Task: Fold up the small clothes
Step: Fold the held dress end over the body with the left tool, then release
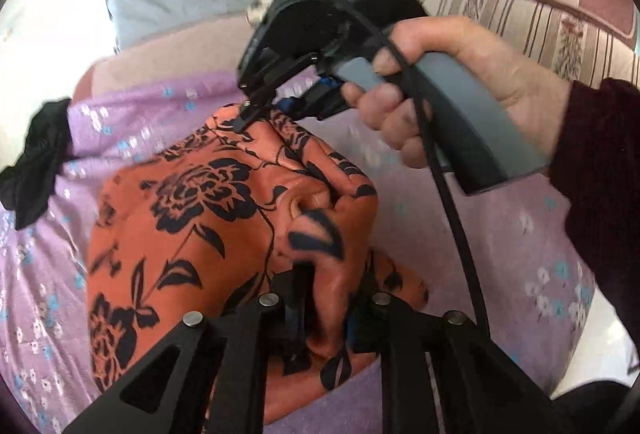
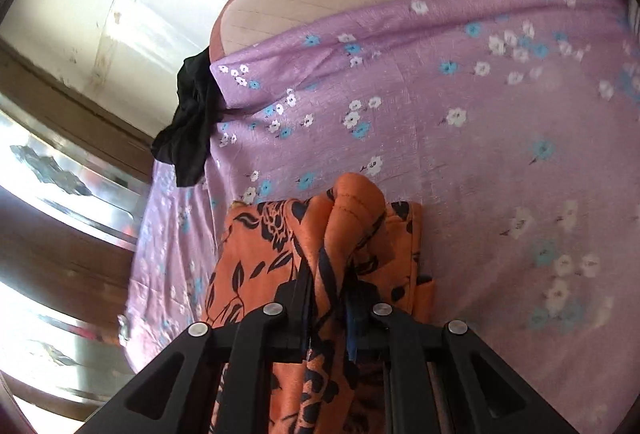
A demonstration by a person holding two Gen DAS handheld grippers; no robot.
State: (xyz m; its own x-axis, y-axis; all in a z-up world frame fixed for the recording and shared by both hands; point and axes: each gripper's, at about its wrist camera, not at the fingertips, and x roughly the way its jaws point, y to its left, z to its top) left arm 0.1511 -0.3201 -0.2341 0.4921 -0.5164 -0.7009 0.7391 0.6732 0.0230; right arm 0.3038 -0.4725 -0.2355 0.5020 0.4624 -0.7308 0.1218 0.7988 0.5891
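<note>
Two grippers hold one orange garment [image 1: 192,202] above the lilac bedsheet [image 1: 460,234]: the left gripper [image 1: 316,314] has its jaws closed on a bunched fold, and the right gripper [image 1: 244,118] pinches the far edge. Risk: the cloth is slippery-looking and gathered unevenly; a slipped layer would skew the fold or drop a corner onto the bed.

light: we see bright daylight, blown-out white glare at left edges | blur: motion smear on the purple bedsheet [image 2: 460,138] and hand [image 1: 452,90] | lens: we note strong fisheye bending, dark vignetted corners
</note>
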